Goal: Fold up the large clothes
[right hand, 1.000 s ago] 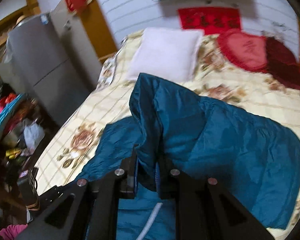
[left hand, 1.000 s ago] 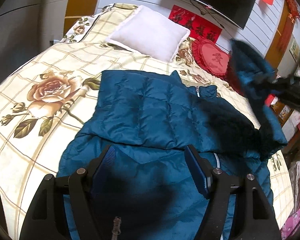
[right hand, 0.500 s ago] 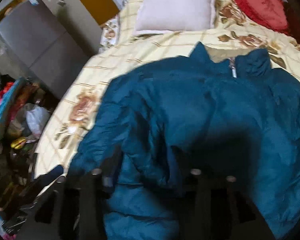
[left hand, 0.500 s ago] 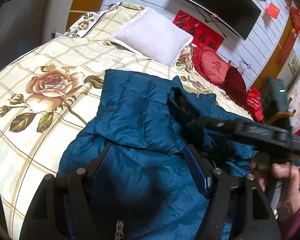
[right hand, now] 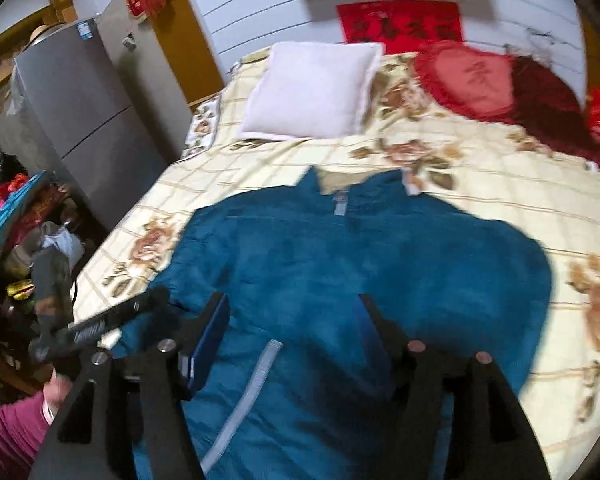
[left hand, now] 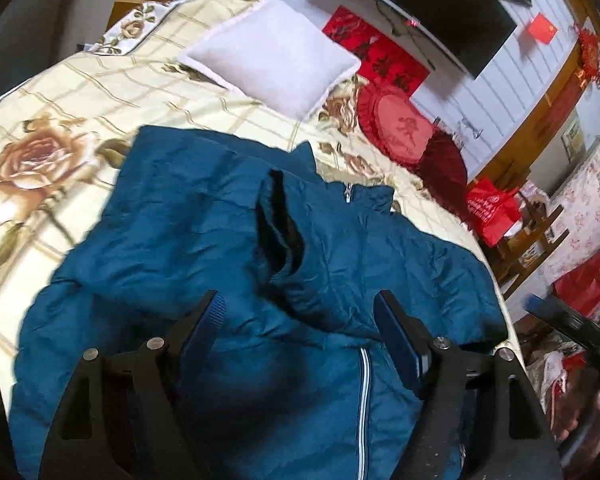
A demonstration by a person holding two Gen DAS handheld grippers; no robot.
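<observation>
The teal puffer jacket lies front-up on the bed, collar toward the white pillow, both sleeves already crossed over the chest. It looks soft, puffy and light, with a slick shell that would likely spring back and slide. The left hand-held gripper hovers spread wide over it, empty. The right hand-held gripper has just been opening, with nothing between its jaws. I'd pinch the hem corners, or a seam.
</observation>
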